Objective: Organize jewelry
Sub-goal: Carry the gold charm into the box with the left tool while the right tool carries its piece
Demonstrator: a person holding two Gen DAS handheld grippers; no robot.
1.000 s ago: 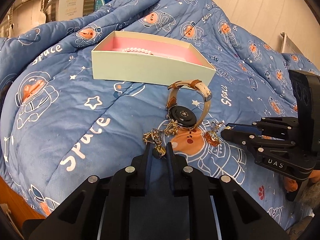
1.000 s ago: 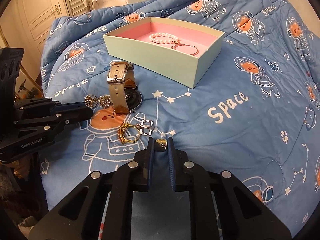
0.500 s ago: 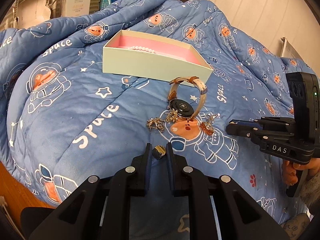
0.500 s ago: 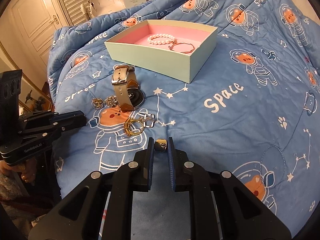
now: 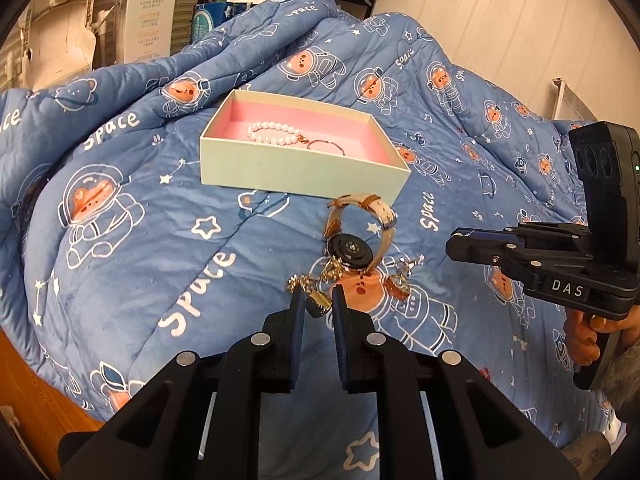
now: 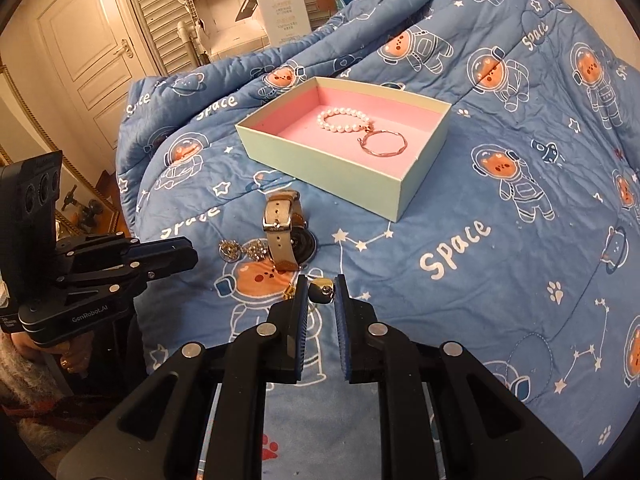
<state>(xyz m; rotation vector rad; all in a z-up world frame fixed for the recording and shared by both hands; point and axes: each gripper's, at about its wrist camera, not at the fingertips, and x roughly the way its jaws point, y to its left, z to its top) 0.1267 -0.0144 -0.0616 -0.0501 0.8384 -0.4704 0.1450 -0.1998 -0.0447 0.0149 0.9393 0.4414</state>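
Box (image 6: 320, 160): pearl bracelet (image 6: 342, 119) and bangle (image 6: 385, 143) inside.
Left gripper (image 5: 318, 304): jaws narrow, clamping gold ring (image 5: 319, 303), near side of box.
Right gripper (image 6: 322, 292): jaws narrow, clamping gold earring (image 6: 322, 290).

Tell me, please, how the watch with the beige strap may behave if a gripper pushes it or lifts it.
The watch probably tips easily: it stands on its dark round case with the buckled strap looped upright above, on a soft quilt. Lifted by the strap, the case would likely swing below. A push may also drag the small gold pieces lying against it.
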